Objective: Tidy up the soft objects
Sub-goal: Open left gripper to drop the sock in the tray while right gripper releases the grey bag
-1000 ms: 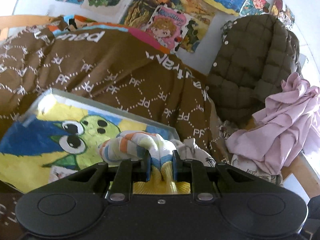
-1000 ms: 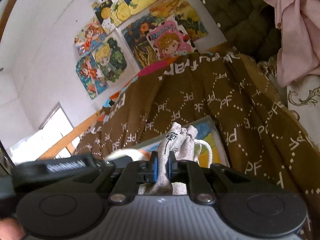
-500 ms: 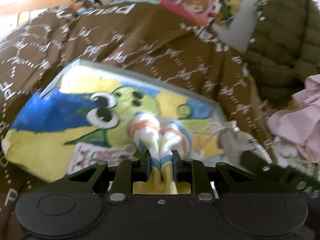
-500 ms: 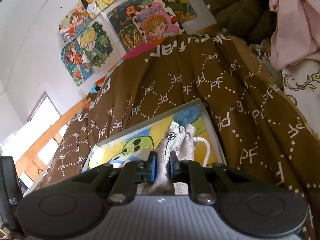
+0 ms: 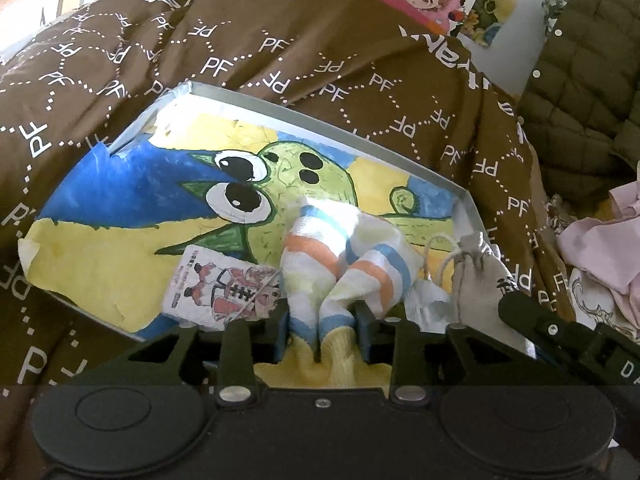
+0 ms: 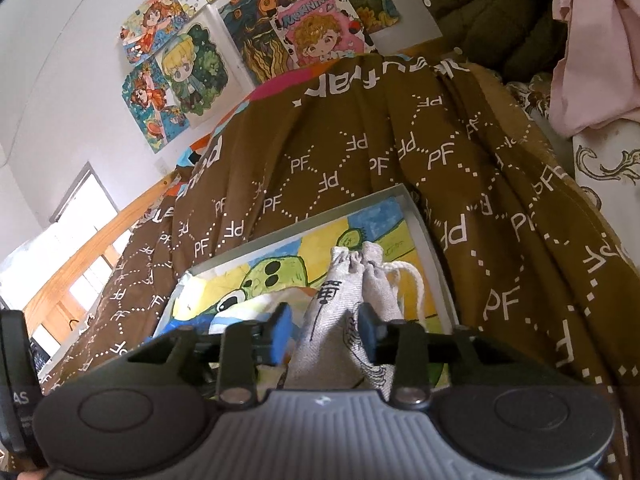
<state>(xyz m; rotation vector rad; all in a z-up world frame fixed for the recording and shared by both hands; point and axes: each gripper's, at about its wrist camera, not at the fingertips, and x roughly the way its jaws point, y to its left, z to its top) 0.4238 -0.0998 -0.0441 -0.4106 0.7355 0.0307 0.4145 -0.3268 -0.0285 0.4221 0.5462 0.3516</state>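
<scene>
A shallow grey box lined with a green cartoon painting lies on a brown quilt. A rolled cloth with orange, blue and yellow stripes rests in it, lying between the fingers of my left gripper, whose jaws are opening and loosening off the cloth. To its right a grey drawstring pouch lies in the same box. My right gripper straddles the pouch; its jaws are opening, and the left pad stands clear of the fabric. The left wrist view also shows the pouch.
A small white printed packet lies in the box left of the striped cloth. The brown "PF" quilt surrounds the box. An olive quilted jacket and pink fabric pile up at the right. Posters cover the wall.
Both grippers went from shut to parted jaws. The left one dropped with the striped cloth onto the box floor; the pouch sank into the box at the right.
</scene>
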